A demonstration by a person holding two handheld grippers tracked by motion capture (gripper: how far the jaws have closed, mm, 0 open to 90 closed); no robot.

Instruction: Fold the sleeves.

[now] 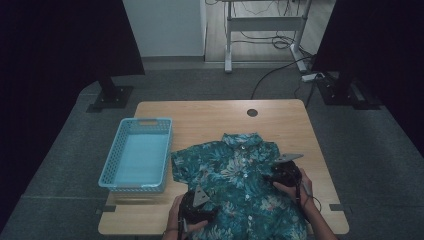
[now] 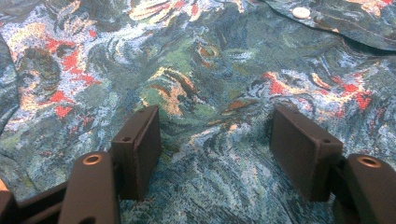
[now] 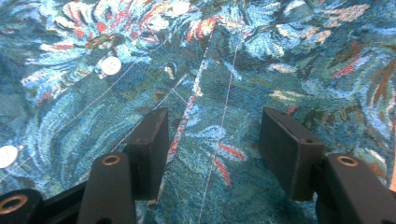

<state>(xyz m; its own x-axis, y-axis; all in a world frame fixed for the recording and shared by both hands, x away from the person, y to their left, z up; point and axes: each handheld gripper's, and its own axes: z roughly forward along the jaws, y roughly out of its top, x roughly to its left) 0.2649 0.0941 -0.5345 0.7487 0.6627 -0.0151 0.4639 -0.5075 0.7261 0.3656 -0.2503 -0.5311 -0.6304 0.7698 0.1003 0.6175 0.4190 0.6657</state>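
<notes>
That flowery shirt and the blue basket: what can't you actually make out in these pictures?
- Shirt hem: the high view's bottom edge cuts it off.
- Cloth beneath the left gripper and right gripper: hidden by the grippers and hands, high view.
- Basket near inside wall: hidden by its own rim, high view.

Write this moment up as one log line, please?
work: floral shirt spread flat on table | left claw: open over fabric | right claw: open above button placket | basket: beside shirt
</notes>
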